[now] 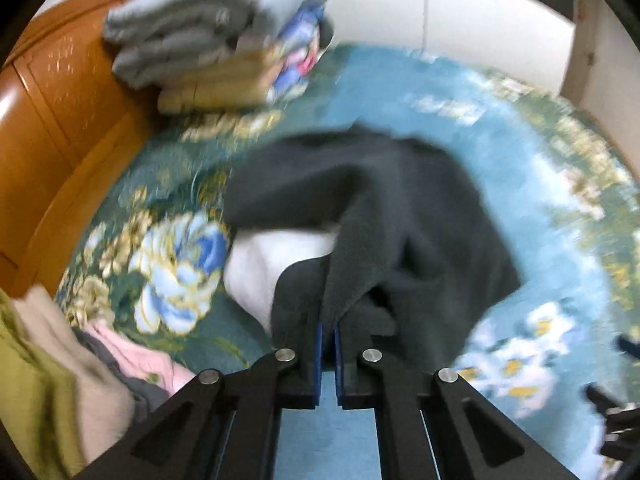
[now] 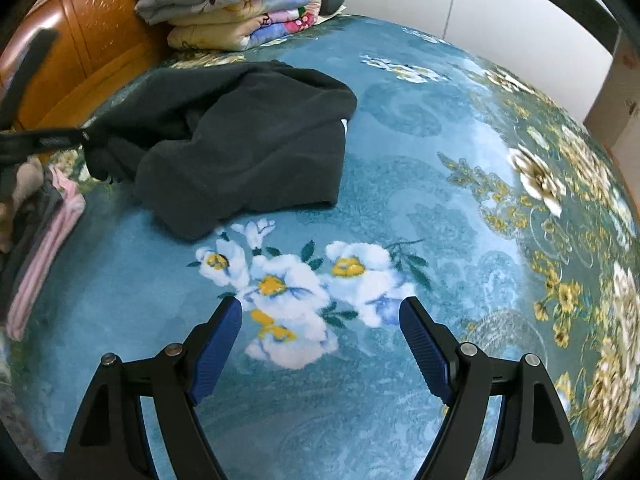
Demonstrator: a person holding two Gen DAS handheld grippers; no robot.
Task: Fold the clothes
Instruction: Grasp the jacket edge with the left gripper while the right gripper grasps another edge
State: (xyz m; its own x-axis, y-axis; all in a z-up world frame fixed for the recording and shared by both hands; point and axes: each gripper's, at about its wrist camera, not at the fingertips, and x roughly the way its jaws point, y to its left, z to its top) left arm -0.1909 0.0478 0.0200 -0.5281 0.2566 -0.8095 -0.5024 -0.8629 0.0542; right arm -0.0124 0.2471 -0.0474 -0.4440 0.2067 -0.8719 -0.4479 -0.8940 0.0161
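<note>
floral teal bedspread (image 2: 400, 140) — orange wooden headboard (image 2: 96, 36), white wall (image 2: 500, 20) behind.

Your left gripper (image 1: 328, 334) points steeply downward, its blue pads (image 1: 319, 360) pinched together on a fold of the dark garment (image 1: 380, 208). Your right gripper (image 2: 320, 312) also tilts downward, jaws spread wide with nothing between them.

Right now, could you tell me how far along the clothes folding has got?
Early. Nothing visibly folded from this job, though the folded quilts by the headboard are neatly stacked. In hand: the left gripper is shut on an edge of the dark garment, which lies crumpled. The right gripper is open and empty. Left: this garment and the clothes pile.
</note>
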